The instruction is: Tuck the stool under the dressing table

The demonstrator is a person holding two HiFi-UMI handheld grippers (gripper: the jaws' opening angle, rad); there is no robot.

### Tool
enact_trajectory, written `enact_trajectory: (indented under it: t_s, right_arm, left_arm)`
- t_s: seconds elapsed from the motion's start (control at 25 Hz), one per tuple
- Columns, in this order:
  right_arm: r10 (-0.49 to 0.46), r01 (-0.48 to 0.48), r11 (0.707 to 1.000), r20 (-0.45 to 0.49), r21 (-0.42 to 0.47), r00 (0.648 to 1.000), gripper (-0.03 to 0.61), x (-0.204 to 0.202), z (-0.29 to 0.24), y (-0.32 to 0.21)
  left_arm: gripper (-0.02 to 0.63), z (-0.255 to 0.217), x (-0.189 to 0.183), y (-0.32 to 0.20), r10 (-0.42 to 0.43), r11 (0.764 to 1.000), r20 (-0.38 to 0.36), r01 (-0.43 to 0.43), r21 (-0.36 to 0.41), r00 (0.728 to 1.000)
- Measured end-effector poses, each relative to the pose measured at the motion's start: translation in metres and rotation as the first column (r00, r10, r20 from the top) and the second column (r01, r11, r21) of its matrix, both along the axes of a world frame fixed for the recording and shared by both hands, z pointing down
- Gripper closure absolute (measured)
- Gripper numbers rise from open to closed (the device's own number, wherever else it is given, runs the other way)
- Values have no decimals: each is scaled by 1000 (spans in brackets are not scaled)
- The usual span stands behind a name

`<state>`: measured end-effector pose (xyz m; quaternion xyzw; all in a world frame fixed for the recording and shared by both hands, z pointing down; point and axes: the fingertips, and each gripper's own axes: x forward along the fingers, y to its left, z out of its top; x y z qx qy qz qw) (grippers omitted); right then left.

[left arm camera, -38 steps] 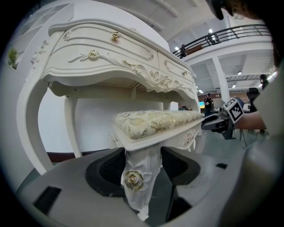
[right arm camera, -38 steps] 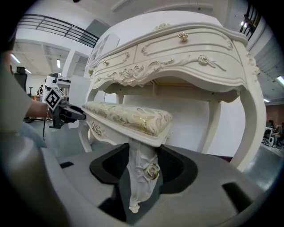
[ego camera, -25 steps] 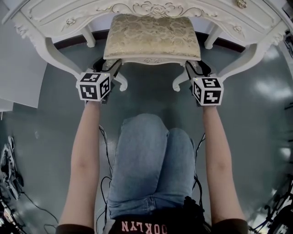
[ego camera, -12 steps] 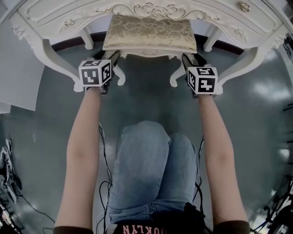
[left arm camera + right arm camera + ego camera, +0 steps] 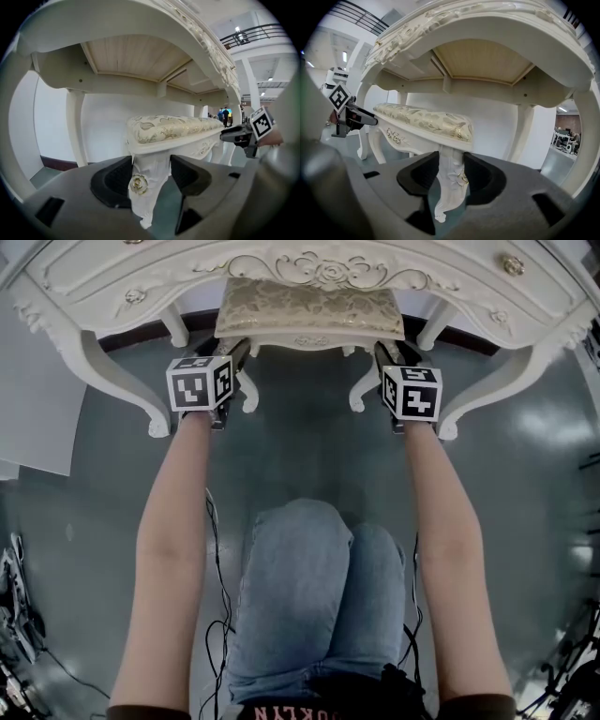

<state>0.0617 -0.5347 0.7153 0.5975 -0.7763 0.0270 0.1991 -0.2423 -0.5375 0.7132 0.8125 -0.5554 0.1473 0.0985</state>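
Gold-brocade stool (image 5: pixel 309 307) half hidden under dressing table (image 5: pixel 112 287), left tongs (image 5: pixel 150 174) clamping 1 front leg (image 5: pixel 142 199), right tongs (image 5: pixel 451 176) closing on the other

The dressing table (image 5: pixel 441 282) is hiding the back of your stool (image 5: pixel 309 307) in the head view, so you are not seeing its back legs there. Its top is running off the upper edge, and the far-off people (image 5: pixel 226 114) are looking too tiny to make out.

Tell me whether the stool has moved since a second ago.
Yes. The stool has slid farther under the dressing table: in the head view, less of it now shows in front of the table's carved front edge.
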Motion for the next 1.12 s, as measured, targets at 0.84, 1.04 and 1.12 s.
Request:
enact_trajectory:
  t_s: [0.84, 1.04, 1.12]
  right_arm:
    - [3, -3, 1000, -8, 28, 1000, 405, -2, -14, 7]
    - [-13, 13, 999, -1, 40, 1000, 442, 4, -23, 29]
    - [-32, 33, 998, -9, 51, 999, 465, 1, -29, 38]
  left_arm:
    - [359, -7, 2, 12, -70, 997, -3, 70, 13, 998]
    - [359, -16, 0, 31, -71, 997, -41, 72, 15, 997]
    - [359, -24, -3, 39, -76, 996, -48, 78, 34, 996]
